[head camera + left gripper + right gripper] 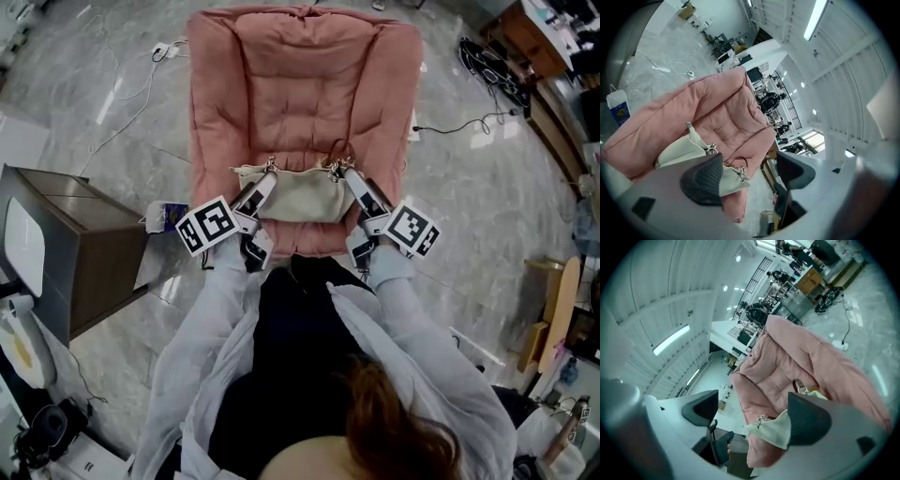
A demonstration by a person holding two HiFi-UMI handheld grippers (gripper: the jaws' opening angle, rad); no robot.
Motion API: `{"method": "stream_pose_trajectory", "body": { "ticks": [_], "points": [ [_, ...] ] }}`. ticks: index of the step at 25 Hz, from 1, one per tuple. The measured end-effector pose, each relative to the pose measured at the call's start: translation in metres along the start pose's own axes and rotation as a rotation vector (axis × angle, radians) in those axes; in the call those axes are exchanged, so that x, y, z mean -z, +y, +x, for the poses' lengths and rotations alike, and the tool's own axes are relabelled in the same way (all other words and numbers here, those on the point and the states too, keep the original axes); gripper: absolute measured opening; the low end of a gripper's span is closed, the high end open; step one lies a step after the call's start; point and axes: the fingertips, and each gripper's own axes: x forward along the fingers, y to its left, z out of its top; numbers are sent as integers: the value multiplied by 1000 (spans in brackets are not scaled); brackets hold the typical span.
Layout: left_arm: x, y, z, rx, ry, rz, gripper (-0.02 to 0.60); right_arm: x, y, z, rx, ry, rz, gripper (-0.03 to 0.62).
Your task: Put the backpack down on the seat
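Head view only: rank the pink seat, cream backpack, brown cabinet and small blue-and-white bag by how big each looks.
Largest to smallest: pink seat, brown cabinet, cream backpack, blue-and-white bag. The cabinet runs off the frame's edge.

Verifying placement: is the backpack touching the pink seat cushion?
Touching. Head view shows the backpack lying flat on the pink seat cushion, sunk into its front edge.

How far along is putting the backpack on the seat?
Done: the cream backpack lies on the pink seat. In hand: nothing; the left gripper and right gripper sit at its two ends, jaws apart and empty. Left: probably just drawing both grippers away.
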Motion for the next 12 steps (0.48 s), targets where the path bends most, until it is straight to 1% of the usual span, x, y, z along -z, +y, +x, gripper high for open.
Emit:
{"method": "stream_pose_trajectory", "body": {
  "ticks": [4,8,10,12],
  "points": [
    [14,-4,-31,11,35,46,367,16,14,-32,-3,-42,-7,458],
    [28,-6,-61,14,53,106,367,44,27,-59,-13,-47,-15,429],
    [33,-9,-76,26,48,157,367,59,34,-72,-29,-54,-13,384],
    [36,-17,-92,60,35,219,366,71,40,-87,-37,-70,-30,315]
  ]
}}
